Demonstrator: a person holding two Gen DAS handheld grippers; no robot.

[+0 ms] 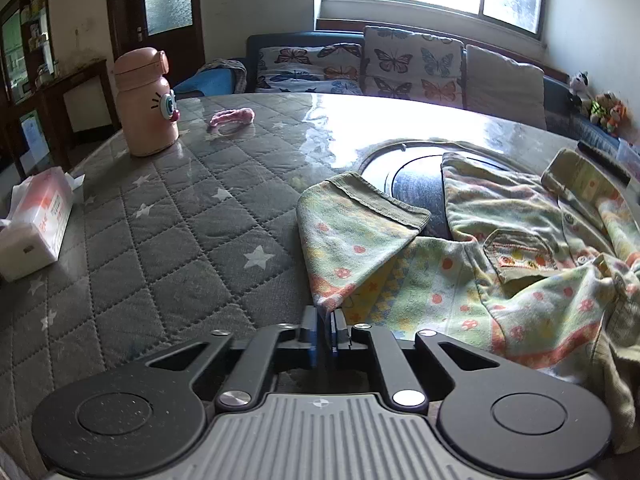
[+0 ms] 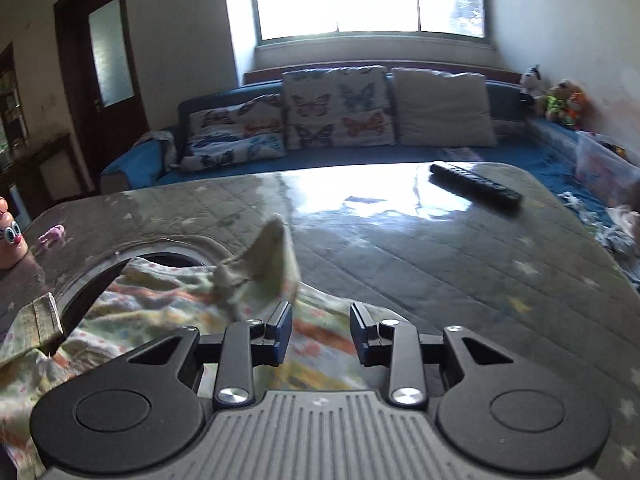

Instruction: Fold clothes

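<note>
- The left gripper (image 1: 326,330) has its fingers pinched shut on a corner of the pale green child's shirt printed with mushrooms and stars (image 1: 460,276), where a sleeve with an olive ribbed cuff (image 1: 376,200) is turned over toward the body, a hold that suits carrying a sleeve across in a fold.
- The right gripper (image 2: 320,330) hovers low over the same shirt (image 2: 160,304) with its fingers apart and nothing between them; a peak of cloth (image 2: 272,248) stands up just beyond the left finger, though blur hides what props it.
- The shirt lies rumpled on the grey quilted, star-patterned tabletop (image 1: 168,240), partly covering a dark round recess (image 1: 416,188) in the surface; its chest pocket (image 1: 516,252) faces up, so the garment appears spread rather than folded flat.
- Open room runs to the left and far side of the shirt in the left wrist view, and to the right in the right wrist view.
- A pink cartoon-face bottle (image 1: 146,104), a small pink scrap (image 1: 232,117) and a white tissue pack (image 1: 32,226) stand well apart at far left; a black remote control (image 2: 476,188) lies near the far right edge.
</note>
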